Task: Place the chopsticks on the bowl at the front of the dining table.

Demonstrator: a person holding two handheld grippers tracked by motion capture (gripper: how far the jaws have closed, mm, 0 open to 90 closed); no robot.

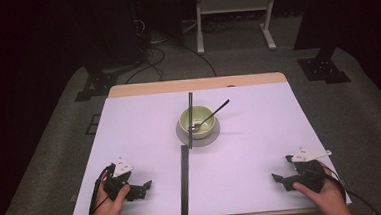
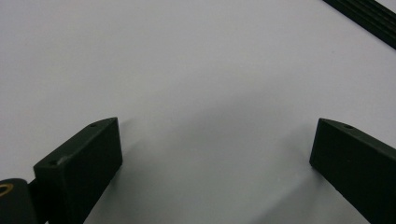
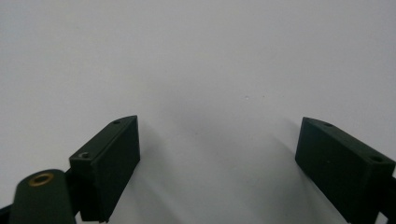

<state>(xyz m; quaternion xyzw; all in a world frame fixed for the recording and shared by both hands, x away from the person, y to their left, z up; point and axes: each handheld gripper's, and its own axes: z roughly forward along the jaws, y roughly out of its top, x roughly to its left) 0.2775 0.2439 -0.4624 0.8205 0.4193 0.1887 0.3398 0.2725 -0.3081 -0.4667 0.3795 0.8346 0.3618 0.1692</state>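
Our left gripper (image 1: 144, 186) rests low on the white table (image 1: 251, 154), its jaws wide apart and holding nothing. In the middle, the spoon (image 1: 210, 117) sits in the green bowl (image 1: 197, 122), handle pointing up to the far right. Our right gripper (image 1: 279, 178) rests low too, jaws wide apart.

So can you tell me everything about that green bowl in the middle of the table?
The bowl is pale yellow-green, round and fairly deep, with a smooth glossy look like ceramic or plastic. It stands upright on a flat grey plate near the middle of the white table, towards the far side, right of the black strip. A dark-handled spoon rests inside, its handle leaning over the rim to the far right. Both tongs lie far off, near the front edge.
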